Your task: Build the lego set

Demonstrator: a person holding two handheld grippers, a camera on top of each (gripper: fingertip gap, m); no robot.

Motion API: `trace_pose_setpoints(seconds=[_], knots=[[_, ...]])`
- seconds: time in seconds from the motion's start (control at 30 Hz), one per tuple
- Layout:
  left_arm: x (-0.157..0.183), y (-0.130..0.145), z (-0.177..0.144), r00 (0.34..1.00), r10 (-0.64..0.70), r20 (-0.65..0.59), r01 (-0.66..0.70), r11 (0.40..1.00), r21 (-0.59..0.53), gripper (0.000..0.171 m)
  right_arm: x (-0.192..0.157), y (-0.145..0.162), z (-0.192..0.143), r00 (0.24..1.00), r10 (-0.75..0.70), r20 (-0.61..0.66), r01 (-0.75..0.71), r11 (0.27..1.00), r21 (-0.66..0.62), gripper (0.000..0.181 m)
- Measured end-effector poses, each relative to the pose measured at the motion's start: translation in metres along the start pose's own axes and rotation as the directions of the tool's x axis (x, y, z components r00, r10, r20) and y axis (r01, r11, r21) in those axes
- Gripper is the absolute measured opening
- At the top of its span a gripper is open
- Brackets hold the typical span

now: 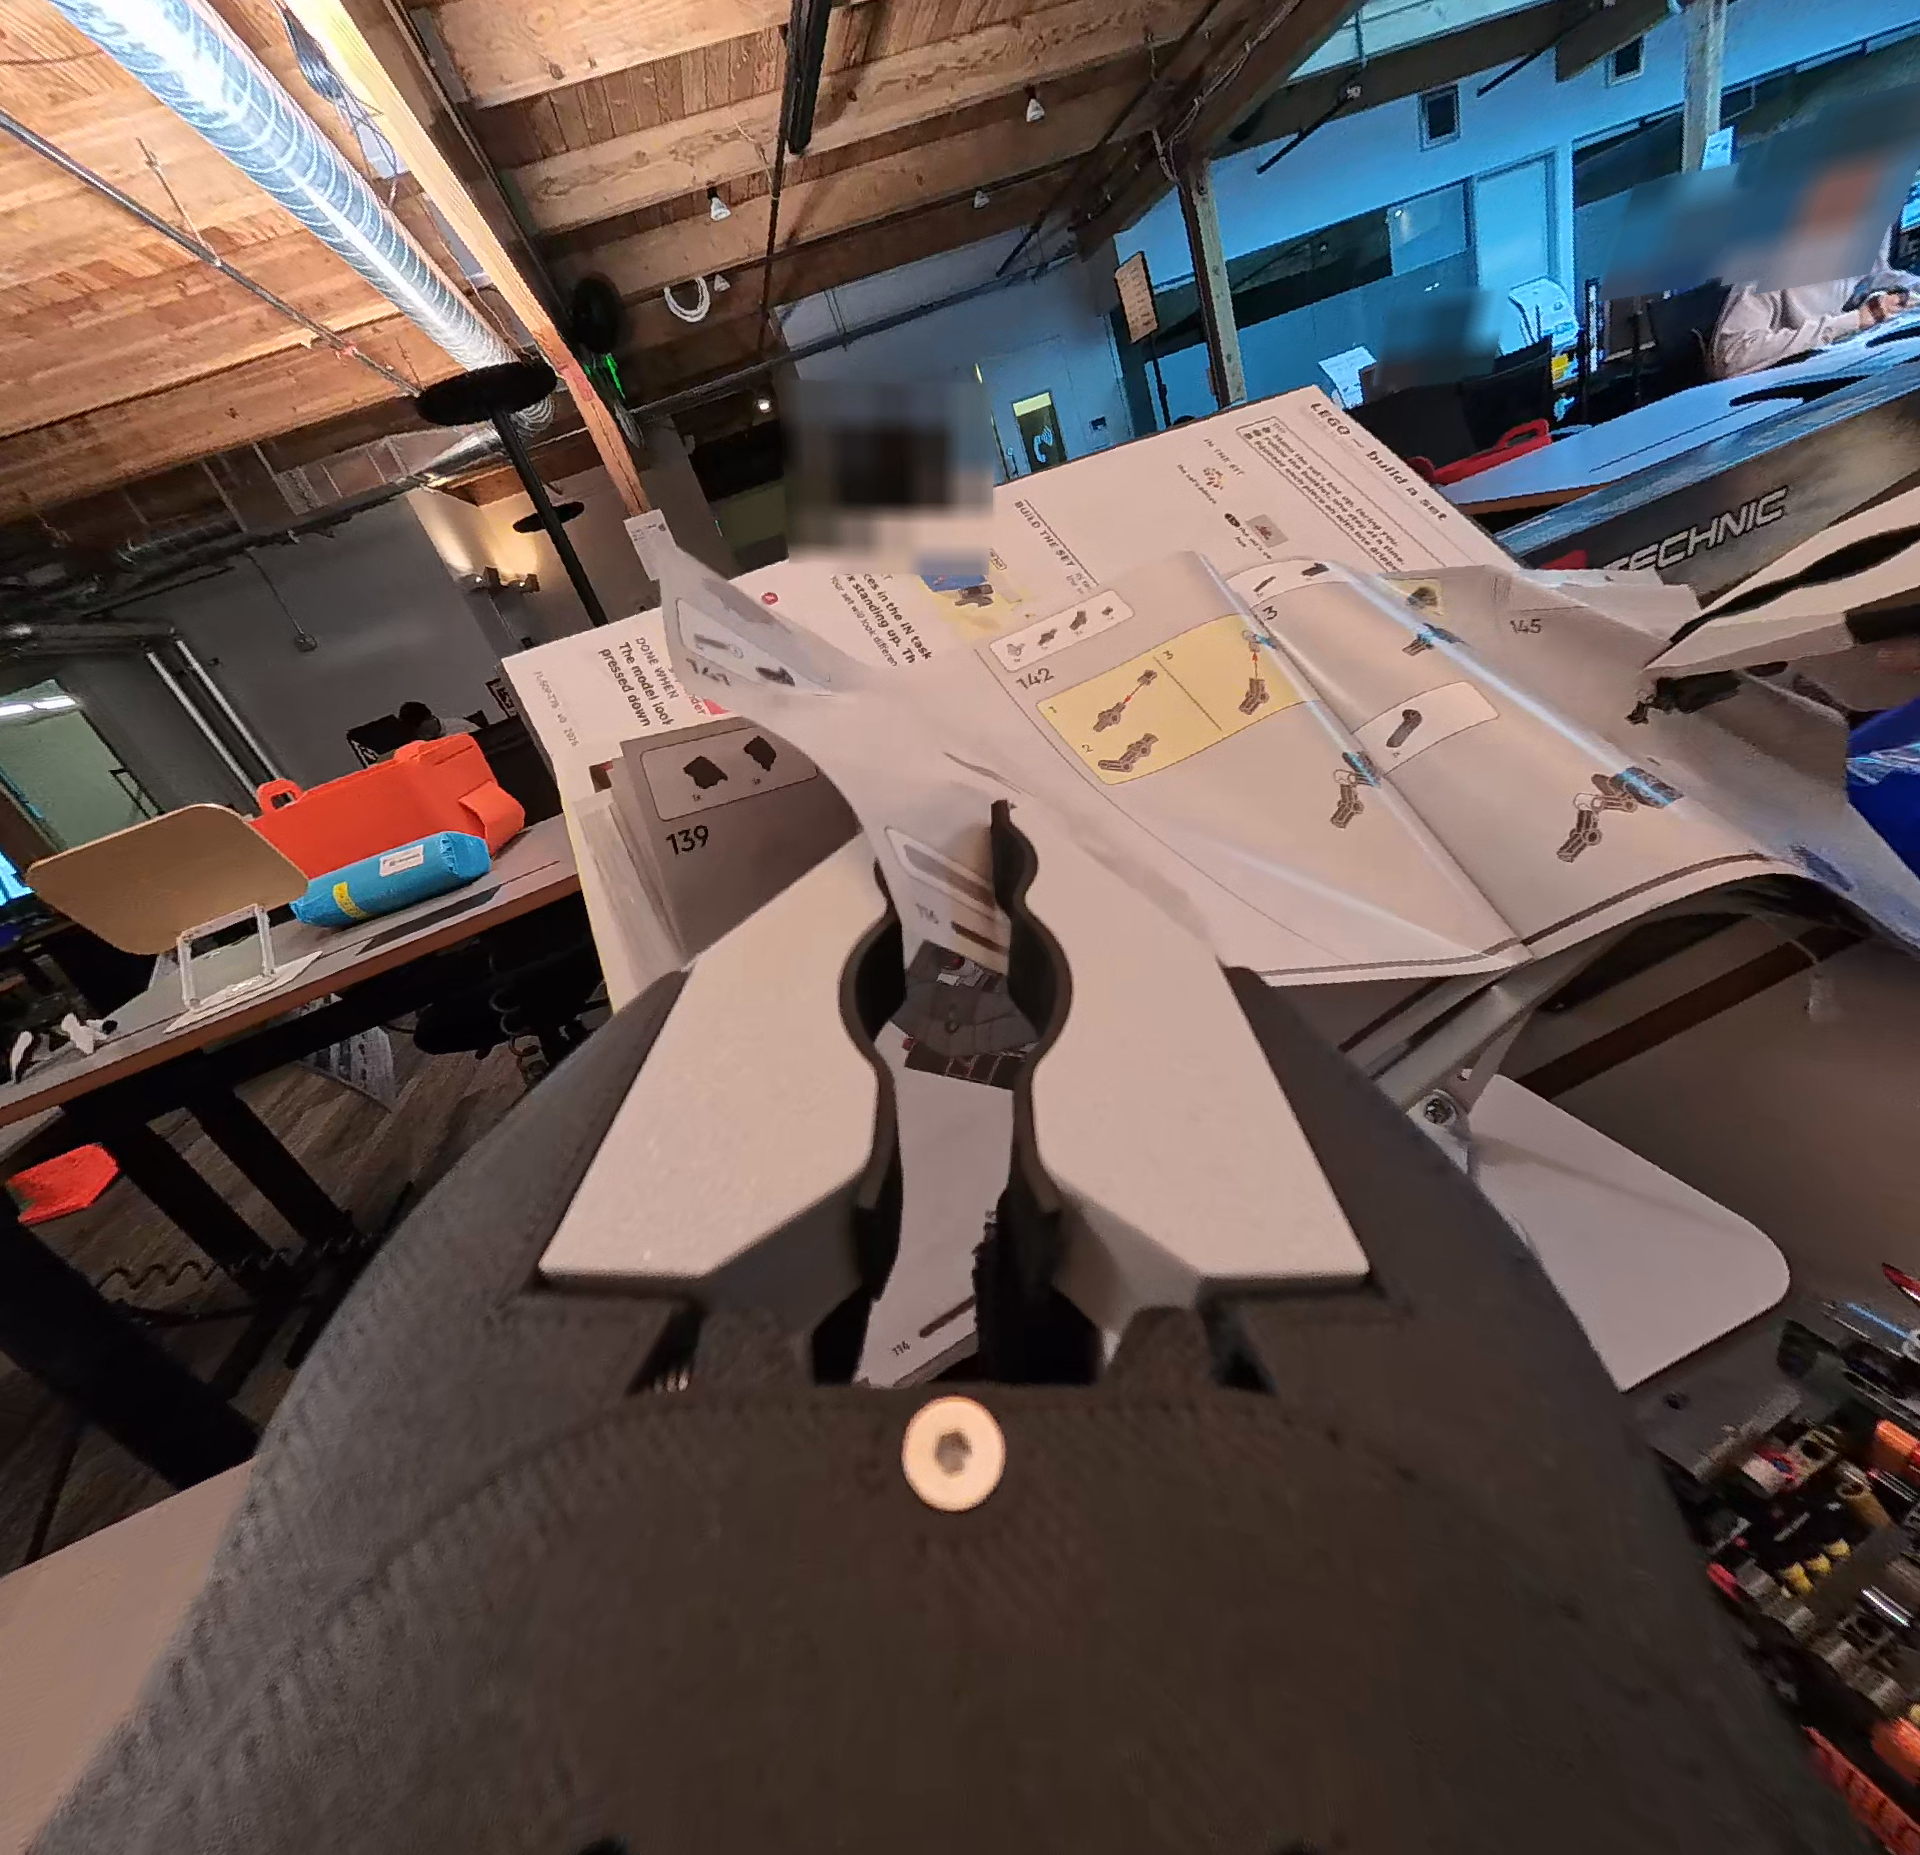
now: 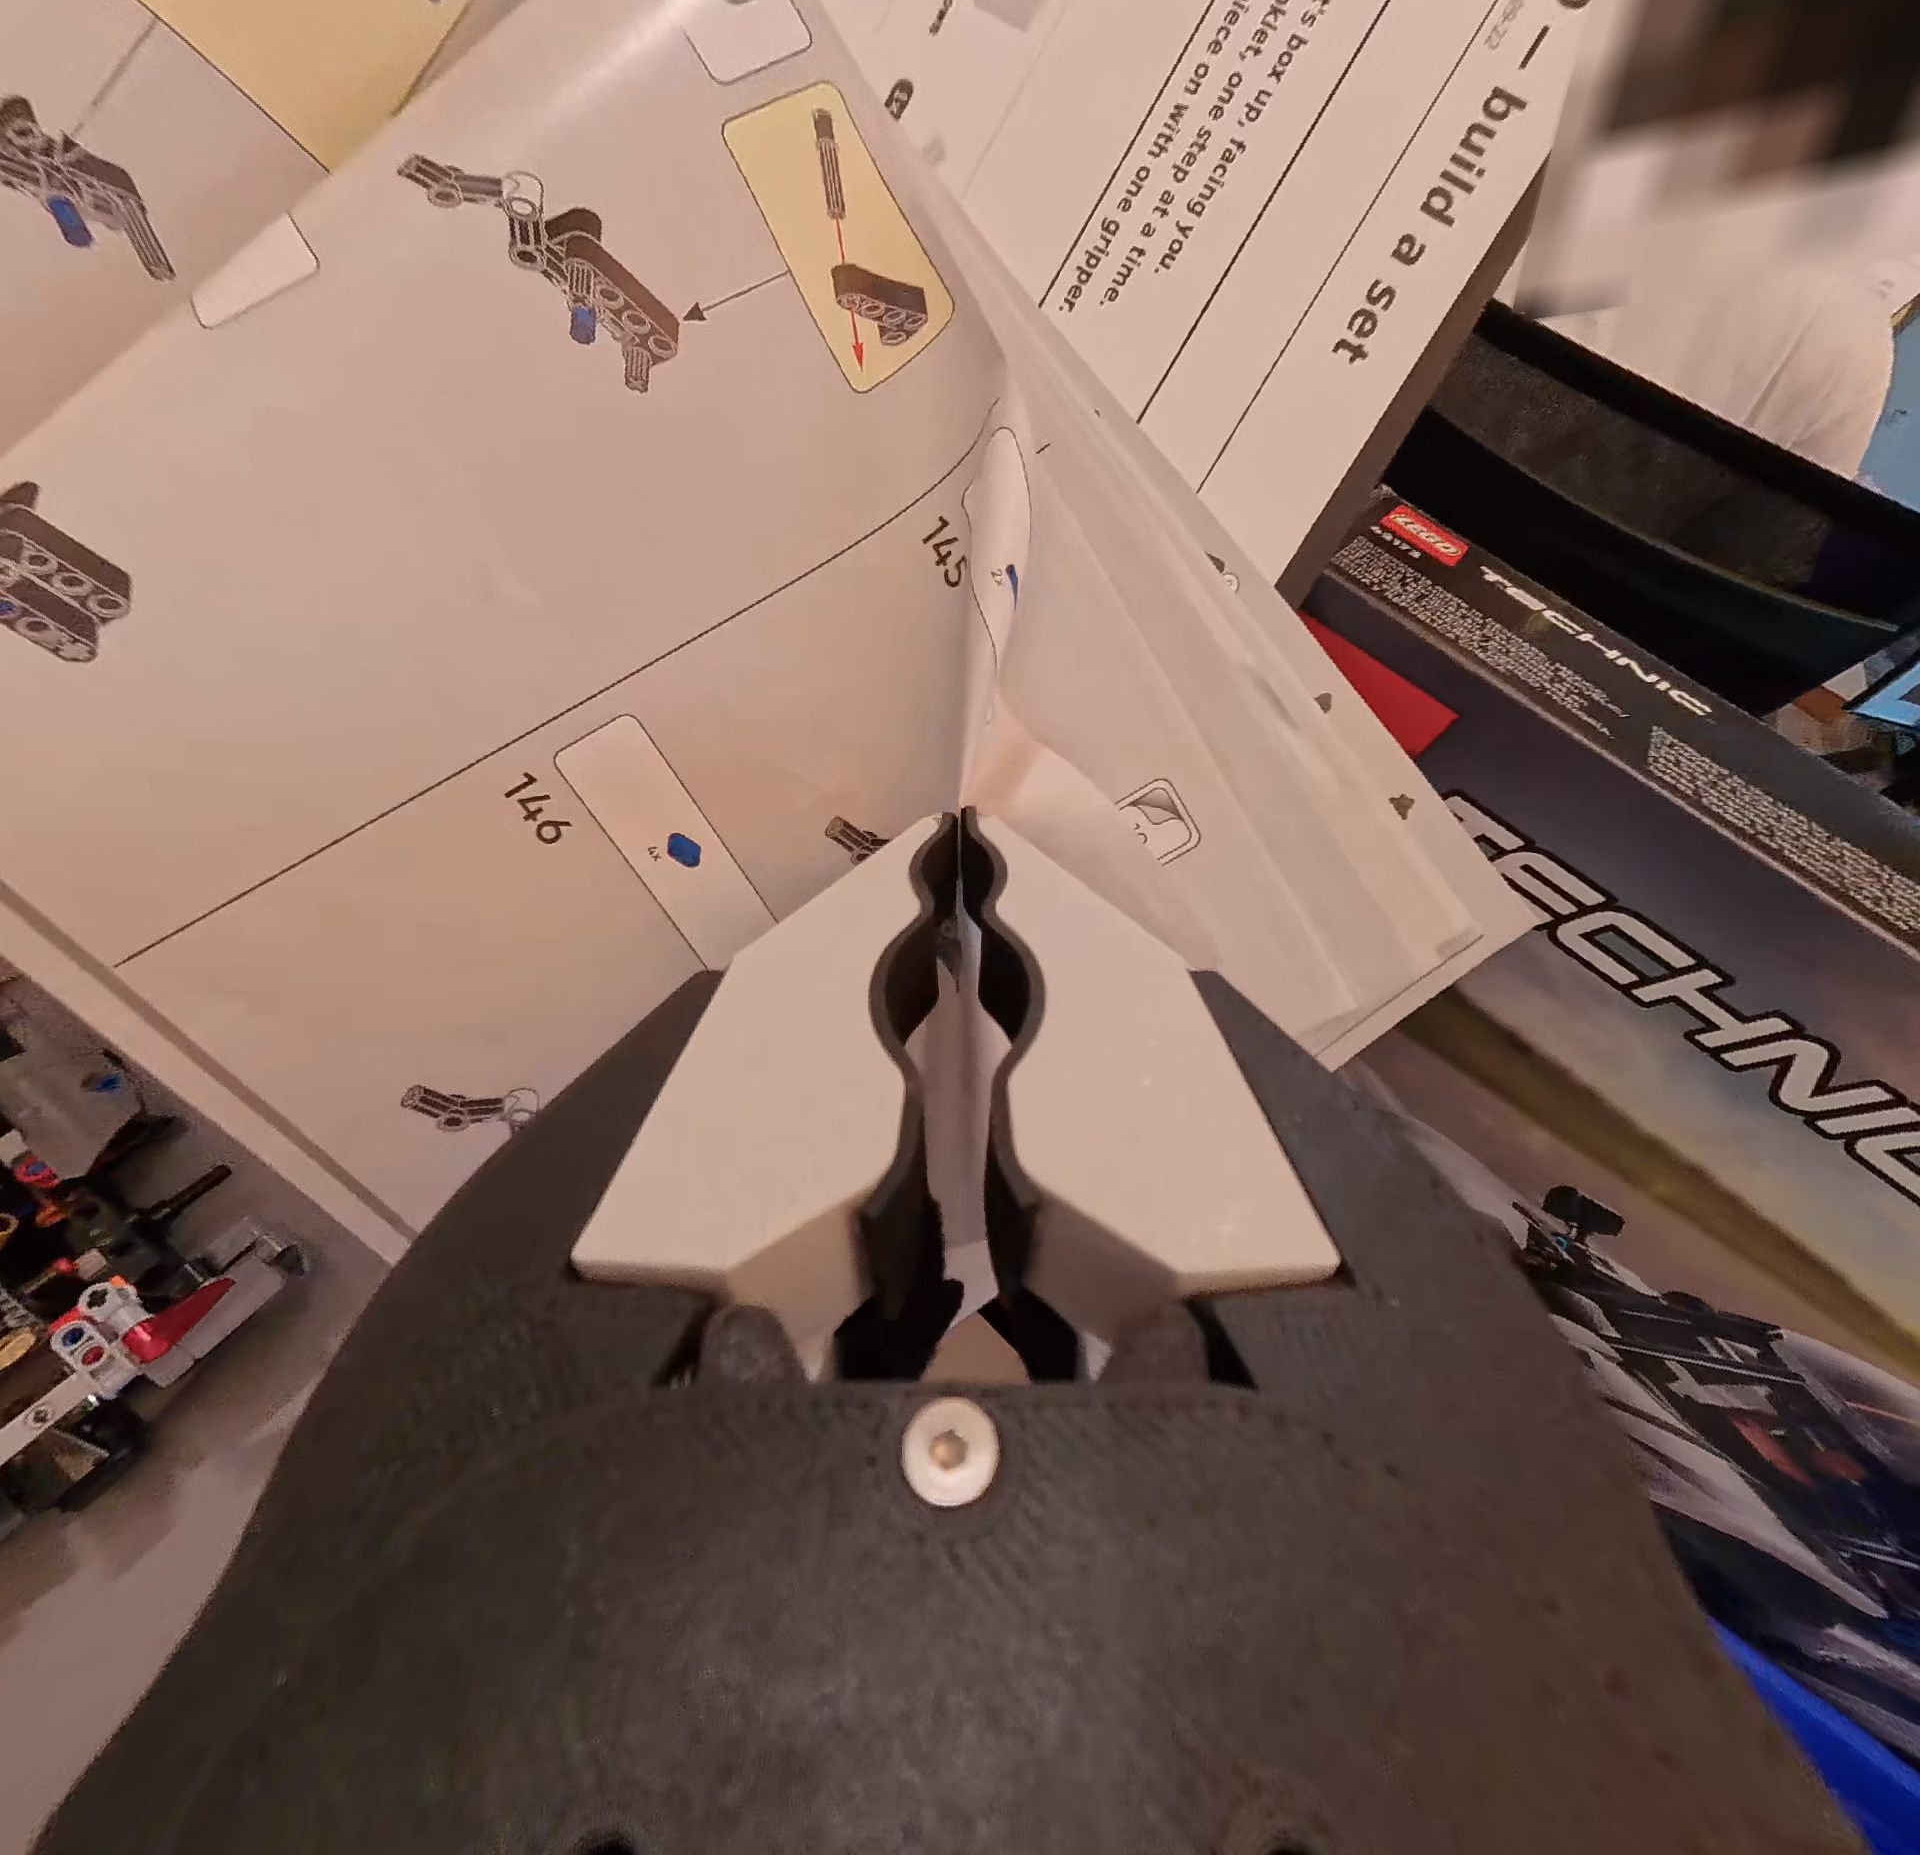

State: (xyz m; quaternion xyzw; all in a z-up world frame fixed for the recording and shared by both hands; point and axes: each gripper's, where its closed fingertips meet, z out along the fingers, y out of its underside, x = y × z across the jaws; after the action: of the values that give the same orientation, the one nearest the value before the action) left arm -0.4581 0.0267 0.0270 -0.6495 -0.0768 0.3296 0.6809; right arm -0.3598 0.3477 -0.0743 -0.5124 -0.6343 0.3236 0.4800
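The open instruction booklet rests on a tilted stand. My left gripper is at the booklet's lower left. One curled page runs between its fingers. The pads stand apart and do not press on the page, so the gripper is open. My right gripper is shut on the lower edge of a right-hand booklet page and lifts it away from the stack. The right gripper also shows in the left wrist view, at the booklet's right edge.
A printed task sheet stands behind the booklet. The dark lego box lies to the right. Loose lego parts and a partly built model lie at the lower left, and show in the left wrist view. An orange case sits on a far table. Left tips to right tips: about 35 cm.
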Motion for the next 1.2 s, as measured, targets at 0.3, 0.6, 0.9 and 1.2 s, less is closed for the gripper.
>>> trace_pose_setpoints(seconds=[0.3,0.6,0.9,1.2], knots=[[-0.009,-0.014,-0.009,0.996,0.044,0.08,-0.048,0.998,0.042,0.02,-0.003,-0.016,-0.017,0.998,0.044,0.048,-0.047,0.997,0.058,0.0],[-0.012,-0.036,-0.024,0.982,0.105,0.159,-0.124,0.985,0.116,0.025,-0.008,-0.029,-0.031,0.996,0.049,0.075,-0.055,0.995,0.087,0.0],[0.053,-0.034,-0.01,0.962,0.27,-0.039,-0.264,0.957,0.124,0.025,-0.011,-0.037,-0.037,0.994,0.055,0.096,-0.065,0.993,0.101,0.0],[0.141,0.011,0.012,0.859,0.413,-0.304,-0.415,0.908,0.06,0.024,-0.013,-0.039,-0.043,0.993,0.05,0.108,-0.062,0.992,0.106,0.0]])
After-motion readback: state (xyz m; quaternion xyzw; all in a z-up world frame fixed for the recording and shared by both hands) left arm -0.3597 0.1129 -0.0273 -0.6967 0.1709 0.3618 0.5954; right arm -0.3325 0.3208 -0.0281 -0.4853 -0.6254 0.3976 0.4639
